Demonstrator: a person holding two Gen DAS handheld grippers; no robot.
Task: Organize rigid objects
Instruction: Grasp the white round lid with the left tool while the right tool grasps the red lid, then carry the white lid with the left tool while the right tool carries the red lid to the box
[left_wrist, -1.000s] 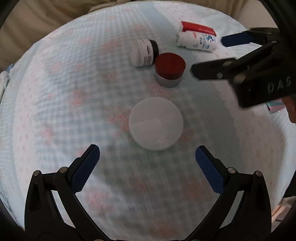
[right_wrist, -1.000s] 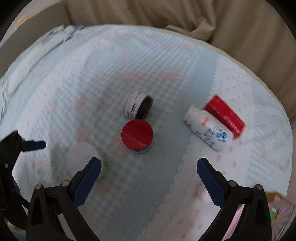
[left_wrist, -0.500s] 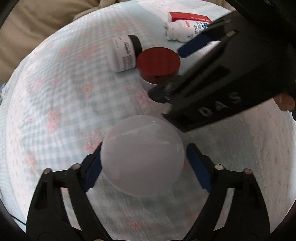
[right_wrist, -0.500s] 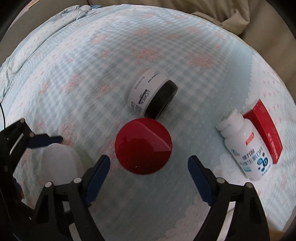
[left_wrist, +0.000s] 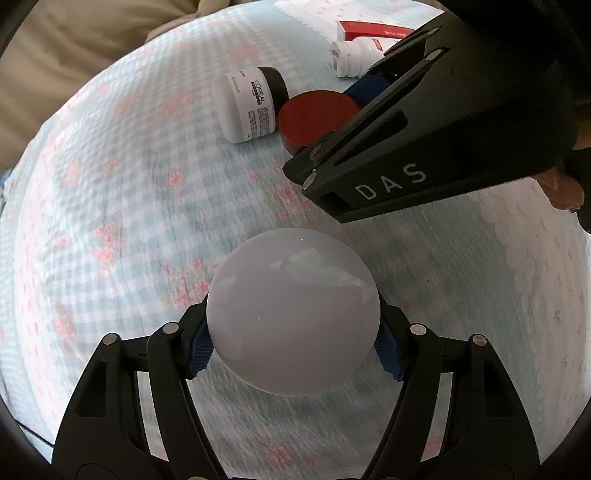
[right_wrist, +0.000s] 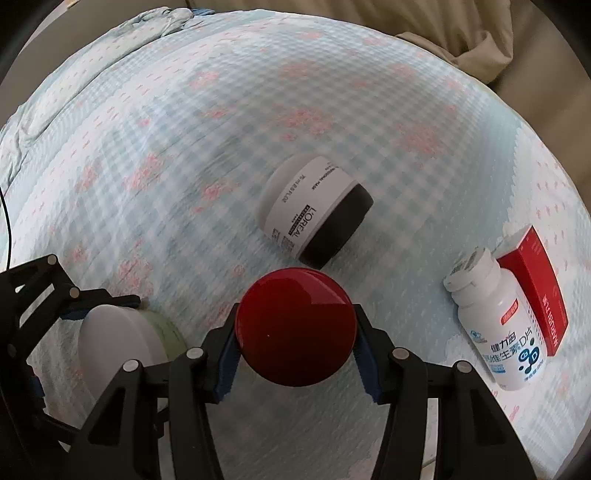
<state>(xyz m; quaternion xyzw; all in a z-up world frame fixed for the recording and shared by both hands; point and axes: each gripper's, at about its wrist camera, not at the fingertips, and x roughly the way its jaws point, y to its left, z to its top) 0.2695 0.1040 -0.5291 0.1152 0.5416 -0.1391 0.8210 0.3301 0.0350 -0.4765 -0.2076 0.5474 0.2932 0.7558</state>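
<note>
My left gripper (left_wrist: 293, 350) is shut on a jar with a frosted white lid (left_wrist: 293, 314); the right wrist view shows that jar (right_wrist: 118, 343) with a pale green body. My right gripper (right_wrist: 297, 354) is shut on a red-lidded jar (right_wrist: 295, 326), which also shows in the left wrist view (left_wrist: 317, 114) between the right gripper's fingers. A white L'Oreal jar with a black lid (right_wrist: 314, 210) lies on its side just beyond the red jar. A white pill bottle (right_wrist: 495, 328) lies beside a red box (right_wrist: 535, 288) at the right.
Everything rests on a light blue checked bedspread (right_wrist: 184, 129) with pink flowers. Beige fabric (right_wrist: 480, 29) borders it at the back. The right gripper's black body (left_wrist: 424, 129) crosses the upper right of the left wrist view.
Both grippers moved forward and down and closed: the left on the white-lidded jar, the right on the red-lidded jar. One second ago both were open and apart from the jars.
</note>
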